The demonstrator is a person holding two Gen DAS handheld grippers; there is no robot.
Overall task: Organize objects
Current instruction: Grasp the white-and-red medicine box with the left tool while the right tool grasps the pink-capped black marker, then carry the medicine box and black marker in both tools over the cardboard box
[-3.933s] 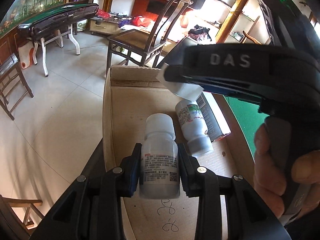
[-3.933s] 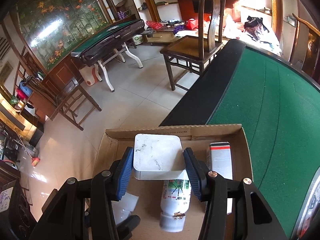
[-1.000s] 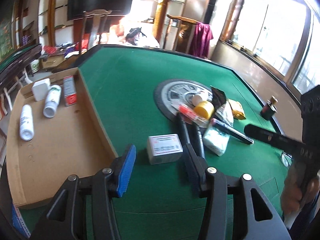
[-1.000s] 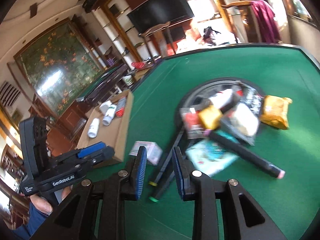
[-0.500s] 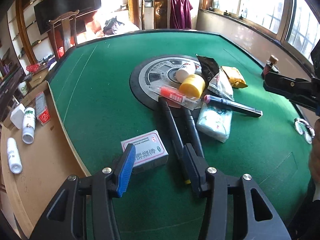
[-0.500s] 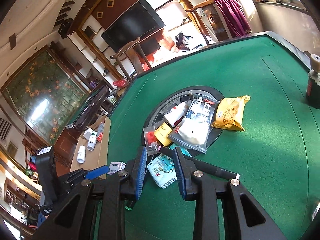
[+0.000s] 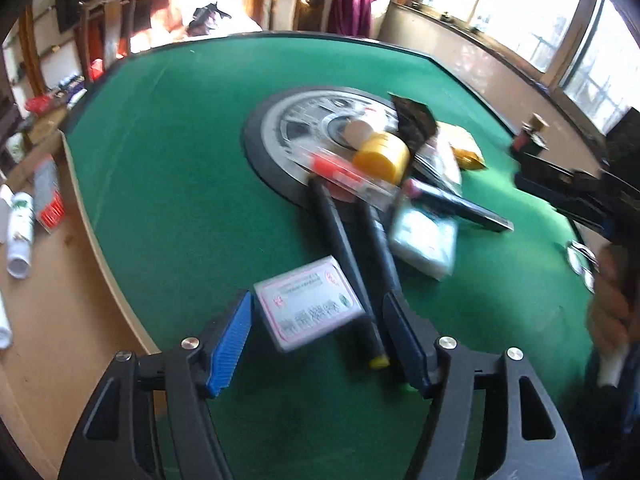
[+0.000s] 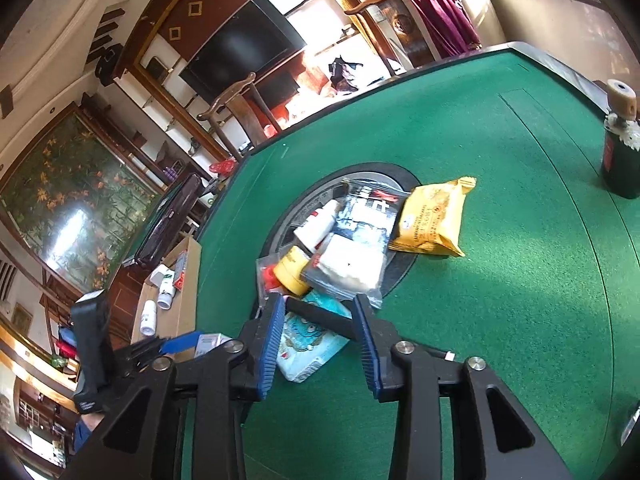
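both grippers held spread over the green table (image 7: 168,152)

the white box (image 7: 308,304) is framed, untouched, by the just-widened left gripper (image 7: 316,344); a black marker (image 8: 324,318) is straddled by the just-widened right gripper (image 8: 320,344), near the pile.

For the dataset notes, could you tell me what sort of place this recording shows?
Most likely a home living room: a green felt game table, a wall-mounted television, a large floral painting and carved wooden chairs.
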